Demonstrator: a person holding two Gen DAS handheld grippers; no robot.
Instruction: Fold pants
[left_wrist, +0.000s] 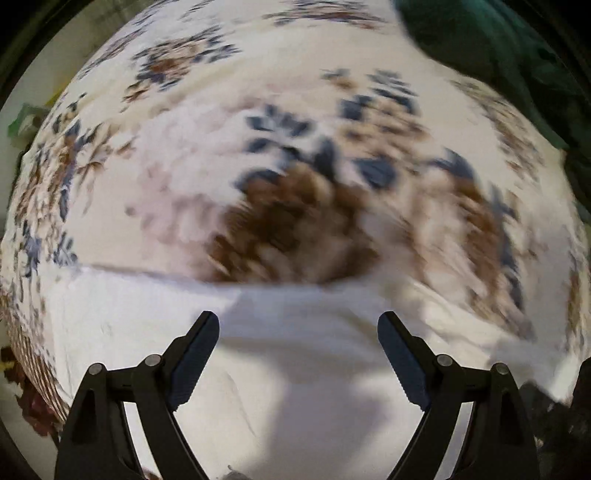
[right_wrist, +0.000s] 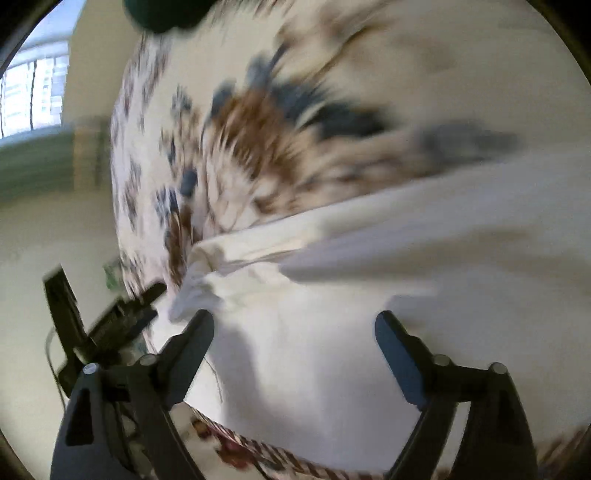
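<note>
White pants (left_wrist: 155, 325) lie flat on a flower-print bedsheet (left_wrist: 295, 155), filling the near half of the left wrist view. My left gripper (left_wrist: 298, 325) is open and empty, just above the white cloth. In the right wrist view the white pants (right_wrist: 406, 266) lie across the sheet (right_wrist: 236, 122) with a bunched end (right_wrist: 199, 280) at the left. My right gripper (right_wrist: 294, 325) is open and empty over the pants near that end. Both views are motion-blurred.
A dark green cloth (left_wrist: 498, 55) lies at the far right of the bed, also at the top of the right wrist view (right_wrist: 166, 14). The bed edge with a striped border (right_wrist: 280, 450) runs below. The other gripper (right_wrist: 122, 317) shows at left. A window (right_wrist: 33, 92) is far left.
</note>
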